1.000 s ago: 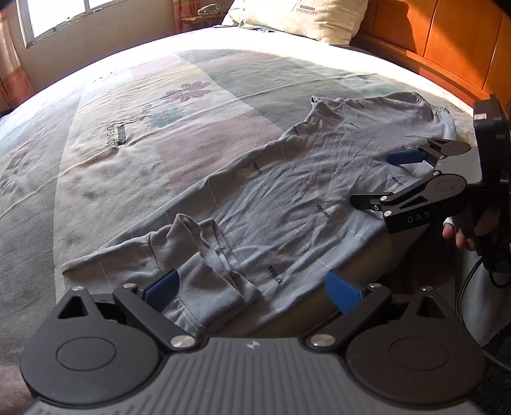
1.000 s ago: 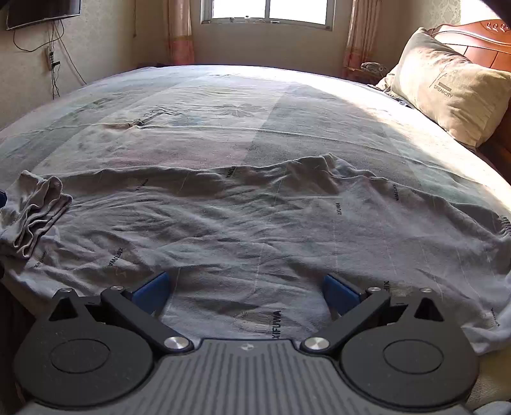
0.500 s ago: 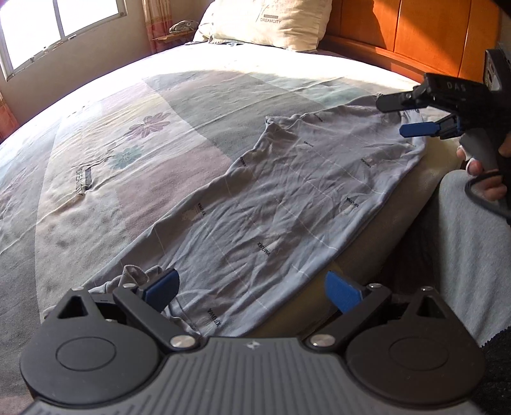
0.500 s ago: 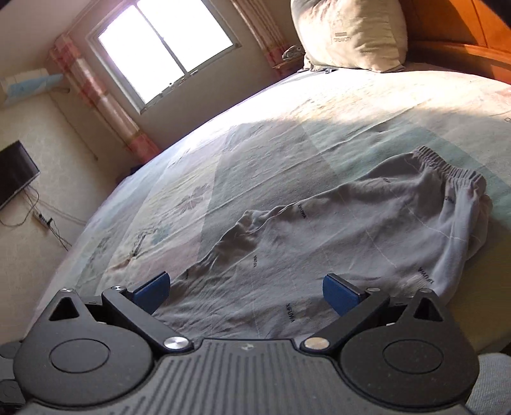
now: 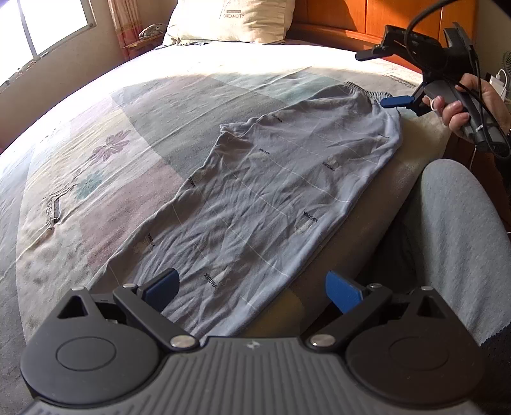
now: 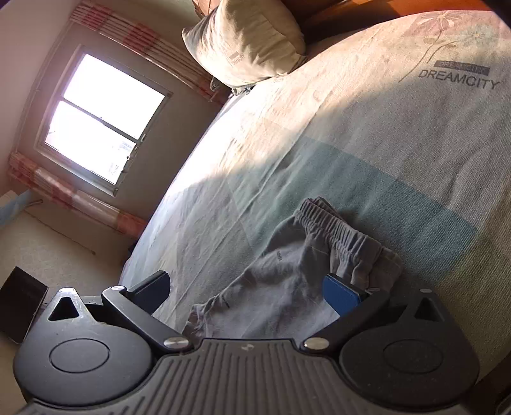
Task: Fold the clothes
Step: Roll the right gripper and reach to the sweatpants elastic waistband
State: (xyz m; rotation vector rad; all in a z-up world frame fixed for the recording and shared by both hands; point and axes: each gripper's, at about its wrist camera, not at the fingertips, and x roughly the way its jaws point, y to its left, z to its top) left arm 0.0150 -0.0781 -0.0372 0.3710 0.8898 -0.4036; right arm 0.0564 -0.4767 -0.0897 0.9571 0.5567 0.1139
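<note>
A pair of grey trousers (image 5: 271, 191) lies flat along the near edge of the bed, with the elastic waistband (image 6: 338, 230) toward the headboard. My left gripper (image 5: 252, 284) is open just above the leg end; its left finger is over the cloth and its right finger is past the mattress edge. The cuffs are hidden below it. My right gripper (image 5: 380, 79), held in a hand (image 5: 460, 105), is open at the waistband corner. In the right wrist view the right gripper (image 6: 246, 284) is tilted, and its blue finger lies against the waistband corner.
The patchwork bedspread (image 5: 127, 134) extends far beyond the trousers. A pillow (image 5: 230, 19) leans on the wooden headboard (image 5: 351, 19). The person's grey-clad leg (image 5: 453, 239) presses against the mattress edge. A window (image 6: 102, 121) and a dark box (image 6: 19, 306) on the floor show at the left.
The right gripper has swung from the middle of the trousers to the waistband corner and tilted. The left gripper has shifted; the bunched cuff has dropped out of its view.
</note>
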